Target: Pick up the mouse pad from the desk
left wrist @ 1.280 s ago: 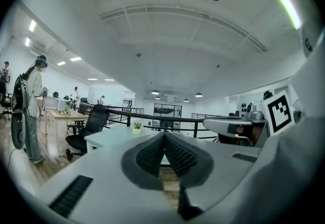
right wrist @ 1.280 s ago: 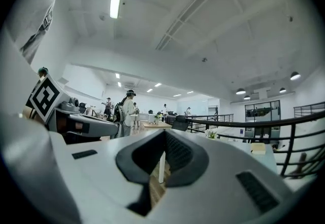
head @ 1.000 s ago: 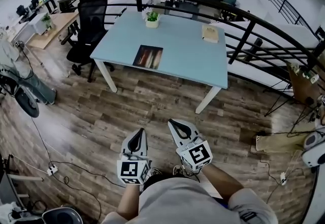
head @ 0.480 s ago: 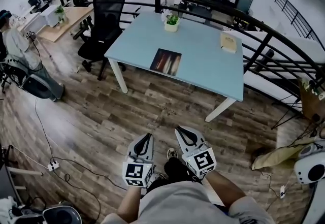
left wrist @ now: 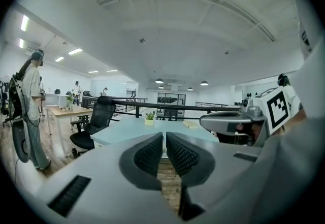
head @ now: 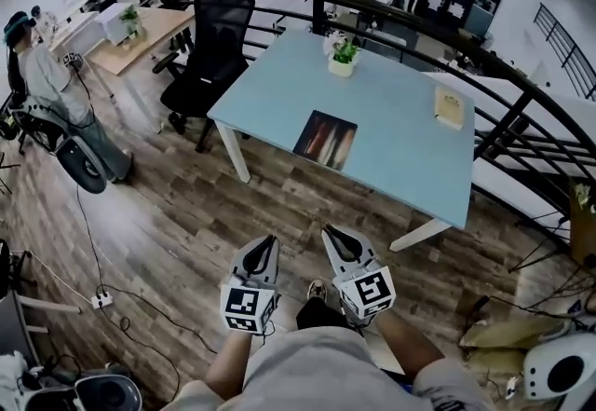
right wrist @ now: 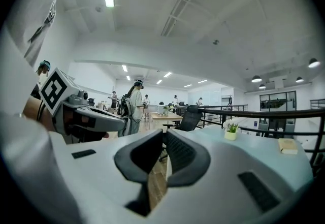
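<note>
The wooden floor [head: 177, 204] fills most of the head view. A light blue desk [head: 400, 153] on white legs stands on it, ahead of the person holding the grippers. A black office chair [head: 219, 36] stands at the desk's left end. Another person [head: 42, 74] stands at the far left of the view.

The mouse pad [head: 326, 139], a dark rectangle with reddish streaks, lies flat on the desk close to the near edge. Nothing touches it. It is well apart from both grippers.

The left gripper [head: 269, 240] and the right gripper [head: 328, 232] are held side by side over the floor, short of the desk, both pointing toward it. In the left gripper view, the jaws have just been opening; a narrow gap separates the ribbed pads [left wrist: 151, 154], with nothing between them. In the right gripper view, the jaws have likewise just been opening; they stand slightly apart and empty.

A small potted plant [head: 343, 55] stands at the desk's far edge. A tan book [head: 450, 108] lies near the far right corner.
</note>
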Motion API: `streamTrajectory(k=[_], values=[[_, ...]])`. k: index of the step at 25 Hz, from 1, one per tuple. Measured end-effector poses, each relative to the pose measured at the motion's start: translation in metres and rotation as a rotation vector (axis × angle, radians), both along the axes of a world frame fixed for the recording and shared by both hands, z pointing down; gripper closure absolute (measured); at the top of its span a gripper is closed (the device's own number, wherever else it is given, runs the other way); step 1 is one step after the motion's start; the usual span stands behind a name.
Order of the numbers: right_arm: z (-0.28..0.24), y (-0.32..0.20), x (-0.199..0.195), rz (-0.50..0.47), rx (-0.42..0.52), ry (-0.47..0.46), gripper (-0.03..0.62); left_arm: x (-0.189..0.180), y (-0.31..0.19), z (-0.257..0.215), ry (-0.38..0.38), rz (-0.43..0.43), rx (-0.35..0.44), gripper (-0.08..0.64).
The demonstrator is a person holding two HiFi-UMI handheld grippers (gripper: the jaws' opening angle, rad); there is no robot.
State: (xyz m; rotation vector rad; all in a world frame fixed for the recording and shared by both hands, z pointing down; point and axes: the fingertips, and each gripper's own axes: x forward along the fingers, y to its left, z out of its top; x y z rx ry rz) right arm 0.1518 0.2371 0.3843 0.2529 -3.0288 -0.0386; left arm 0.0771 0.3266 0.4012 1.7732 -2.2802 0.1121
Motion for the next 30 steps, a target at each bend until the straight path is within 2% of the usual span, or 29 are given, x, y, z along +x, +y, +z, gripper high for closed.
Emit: streamTrajectory(k=[6, 11, 19, 24, 30], values=[[0.011, -0.058, -0.03, -0.021, -0.033, 0.008, 0.563, -0.032, -0.058, 0.003, 0.009, -0.015, -0.018, 0.526], [0.022, -0.101, -0.046, -0.034, -0.062, 0.025, 0.563, -0.047, -0.094, 0.02, 0.048, -0.018, -0.047, 0.526], [0.053, -0.14, -0.074, -0.035, -0.11, 0.071, 0.561, -0.082, -0.133, 0.051, 0.084, -0.019, -0.115, 0.526], [0.07, -0.167, -0.097, 0.001, -0.109, 0.096, 0.56, -0.107, -0.165, 0.069, 0.095, 0.031, -0.133, 0.526], [0.092, -0.195, -0.126, 0.114, -0.117, 0.148, 0.557, -0.145, -0.209, 0.093, 0.111, 0.168, -0.155, 0.526]])
